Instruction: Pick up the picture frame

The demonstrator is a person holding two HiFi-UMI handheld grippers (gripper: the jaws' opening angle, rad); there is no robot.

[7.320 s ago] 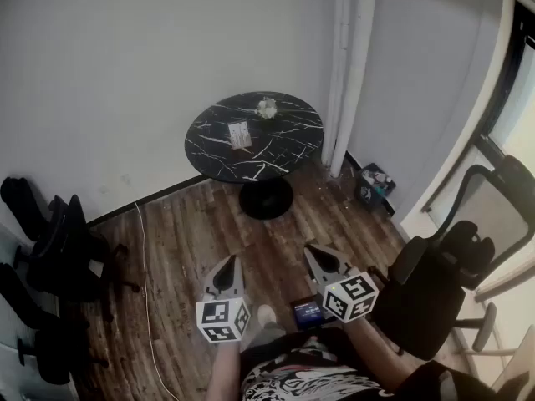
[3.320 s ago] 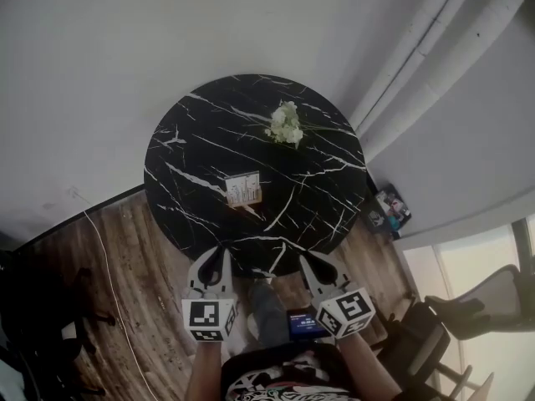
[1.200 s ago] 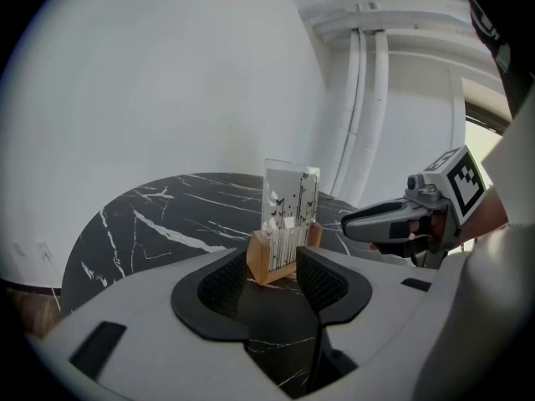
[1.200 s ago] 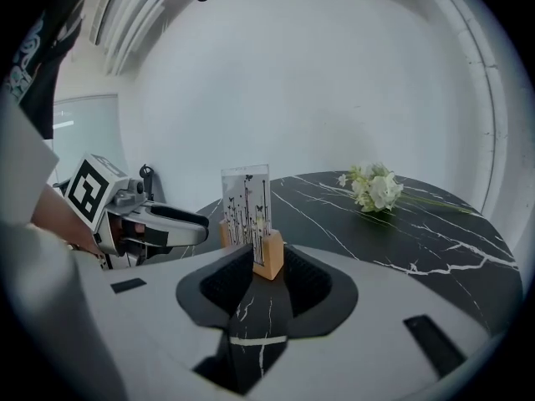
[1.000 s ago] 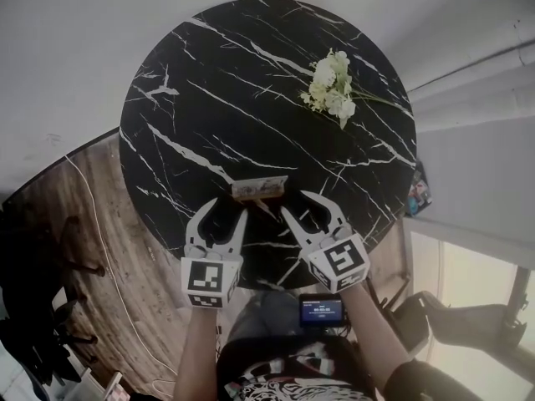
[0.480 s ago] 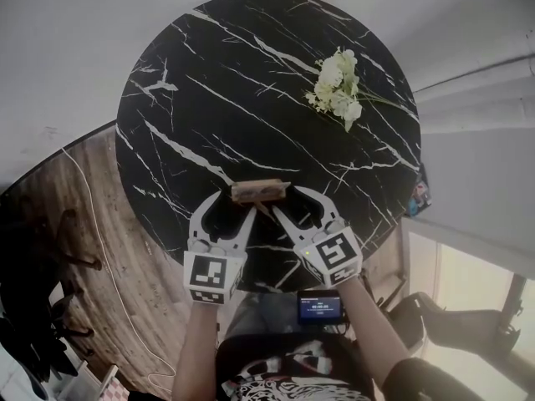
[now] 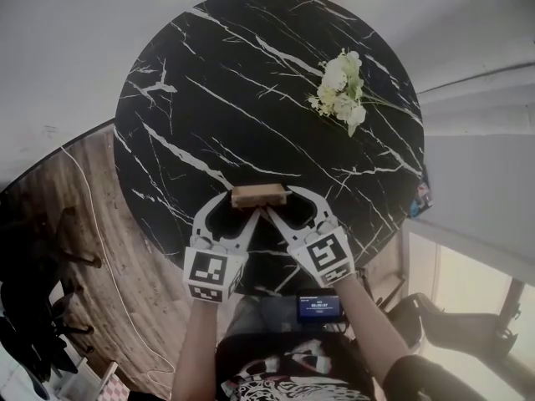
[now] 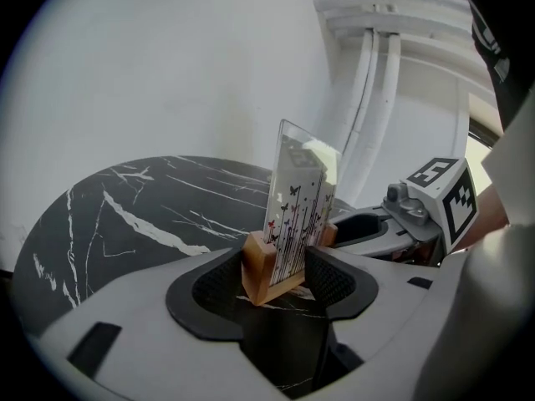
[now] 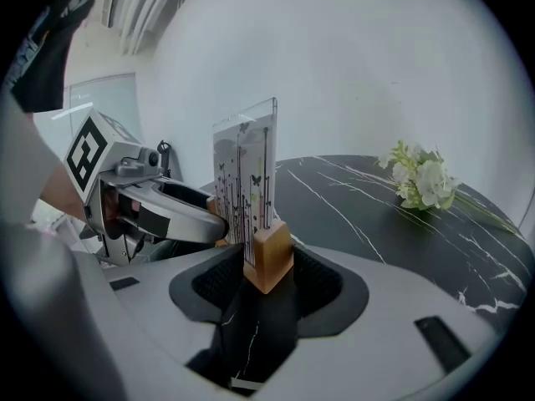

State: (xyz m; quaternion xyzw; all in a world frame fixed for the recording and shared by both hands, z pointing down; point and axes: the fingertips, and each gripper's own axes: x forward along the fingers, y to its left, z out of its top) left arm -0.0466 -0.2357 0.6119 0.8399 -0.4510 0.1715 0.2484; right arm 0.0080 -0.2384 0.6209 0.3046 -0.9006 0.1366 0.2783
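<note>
Set astride upright picture frame [image 7: 260,195] base, near table [image 7: 209,98] edge, for balanced lift: with left gripper [image 7: 238,207] fingers [image 8: 209,286] opening around left end, right gripper [image 7: 284,205] fingers apart around right end.

From above, the picture frame [image 7: 260,195] shows only its top edge; its printed face is hidden. The small screen [image 7: 319,306] at the person's waist is too small to read. At left, dark chairs [image 7: 33,324] are cut off.
</note>
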